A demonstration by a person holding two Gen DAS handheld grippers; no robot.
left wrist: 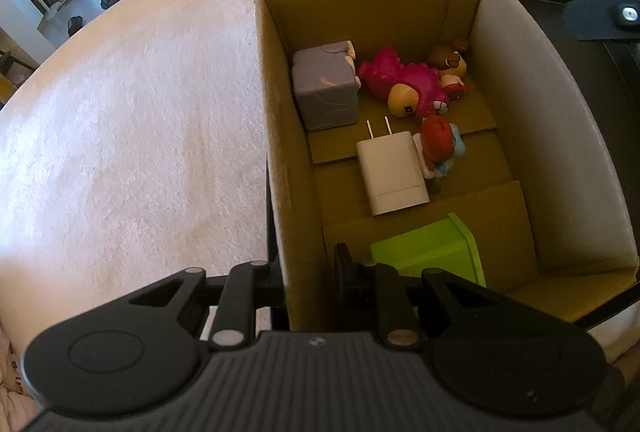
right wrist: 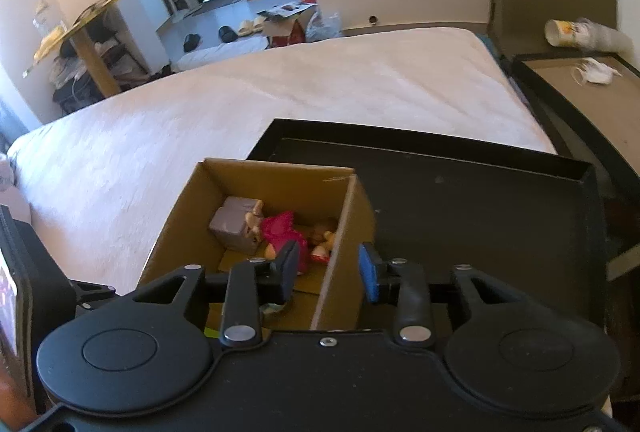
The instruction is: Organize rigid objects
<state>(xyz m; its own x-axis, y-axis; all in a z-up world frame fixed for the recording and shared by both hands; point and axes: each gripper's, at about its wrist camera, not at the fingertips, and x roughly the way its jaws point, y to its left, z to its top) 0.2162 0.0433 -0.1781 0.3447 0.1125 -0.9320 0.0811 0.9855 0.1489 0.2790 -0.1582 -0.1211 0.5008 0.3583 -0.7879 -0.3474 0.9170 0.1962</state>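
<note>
The left gripper (left wrist: 310,280) was clamped on the near left wall of the cardboard box (left wrist: 276,120), one finger outside and one inside, jaws pinching the cardboard. Inside the box sat a grey cube (left wrist: 326,88), a pink dinosaur toy (left wrist: 396,76), a small brown-haired figure (left wrist: 450,66), a white charger (left wrist: 392,172) with its prongs pointing away, a red-haired figure (left wrist: 438,144) touching the charger's right side, and a green block (left wrist: 432,252) at the near end. The right gripper (right wrist: 329,268) hung over the box's right wall with its jaws spread and nothing between the pads, the box sitting next to a black tray (right wrist: 480,200) on the white bed (right wrist: 200,120).
</note>
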